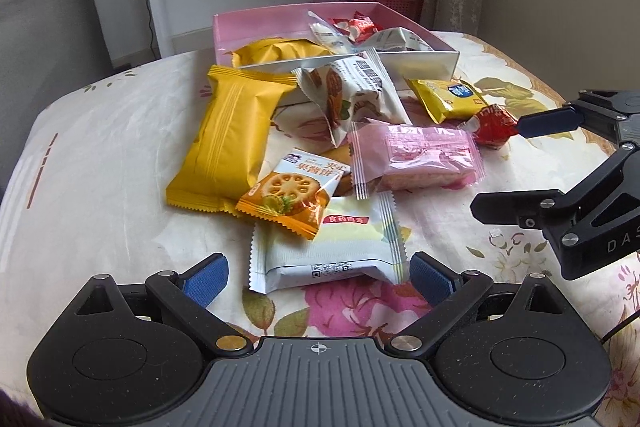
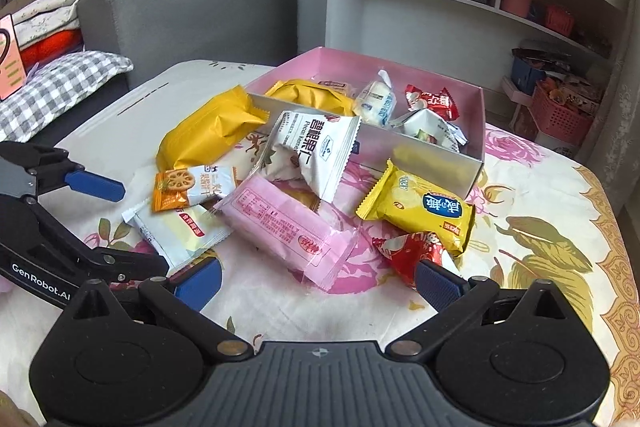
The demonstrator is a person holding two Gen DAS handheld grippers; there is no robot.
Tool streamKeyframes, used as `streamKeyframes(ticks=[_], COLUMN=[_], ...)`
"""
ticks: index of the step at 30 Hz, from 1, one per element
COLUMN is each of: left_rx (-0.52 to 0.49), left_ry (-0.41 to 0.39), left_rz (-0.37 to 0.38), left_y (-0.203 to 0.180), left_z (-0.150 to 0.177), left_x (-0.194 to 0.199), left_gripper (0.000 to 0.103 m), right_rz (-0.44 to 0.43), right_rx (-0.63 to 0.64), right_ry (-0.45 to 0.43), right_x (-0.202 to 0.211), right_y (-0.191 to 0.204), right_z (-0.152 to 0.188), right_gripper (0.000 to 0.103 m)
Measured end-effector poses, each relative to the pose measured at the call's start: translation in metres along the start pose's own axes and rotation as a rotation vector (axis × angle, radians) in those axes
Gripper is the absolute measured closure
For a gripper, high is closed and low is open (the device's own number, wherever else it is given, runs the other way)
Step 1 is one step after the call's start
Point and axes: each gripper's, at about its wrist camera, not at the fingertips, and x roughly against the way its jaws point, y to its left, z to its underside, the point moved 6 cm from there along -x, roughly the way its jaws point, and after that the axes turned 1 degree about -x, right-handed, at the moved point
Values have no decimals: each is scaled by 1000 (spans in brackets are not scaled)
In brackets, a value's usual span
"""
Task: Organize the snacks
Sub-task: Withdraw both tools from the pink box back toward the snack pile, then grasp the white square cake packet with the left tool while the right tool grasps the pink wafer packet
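Through the left wrist view we are seeing the left gripper (image 1: 318, 277) standing wide apart, its 2 blue ribbed pads flanking the near end of a white pouch (image 1: 326, 245) without touching it. That crinkled foil pouch is lying flat on the flowered cloth of the counter (image 1: 104, 155), its long axis running toward the pink box (image 1: 256, 27). A long yellow packet (image 1: 228, 139) is lying slantwise, its far end touching the box wall. A small orange biscuit packet (image 1: 294, 195) is overlapping both. A translucent pink wafer pack (image 1: 416, 157) is lying crosswise, to its right a red wrapped sweet (image 1: 494, 127).

Through the right wrist view we are seeing the right gripper (image 2: 318, 285) spread open, 1 pad just beside the red wrapped sweet (image 2: 410, 251). The pink wafer pack (image 2: 288, 227) is pointing diagonally toward us. The glossy yellow cracker bag (image 2: 420, 207) is sitting near the cardboard box (image 2: 478, 131), which is holding several packets.
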Motion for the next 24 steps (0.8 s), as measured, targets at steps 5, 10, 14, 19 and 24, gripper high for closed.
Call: streamKeyframes(ticks=[5,10,14,19,24], left_rx=[-19,1,3,12,2], left_ry=[7,-2,-9,-19,-24], left_rz=[7,31,37,39,62], left_y=[-3,-1,-1,0,-1], left_z=[0,-3,-4,-6,-5], left_x=[-8,-13,-14,-10,-5], left_gripper=[5,7,11,20,30], right_rz=[-9,-5,-6,1,-17], right_rx=[48,53,51,74,109], right_ry=[21,17,21,11,13], right_x=[-9,-16,-22,-26,-27], right_y=[2,-2,-2,2,8], right_z=[2,-2,-6,-9,-11], right_gripper=[7,10,15,24,51])
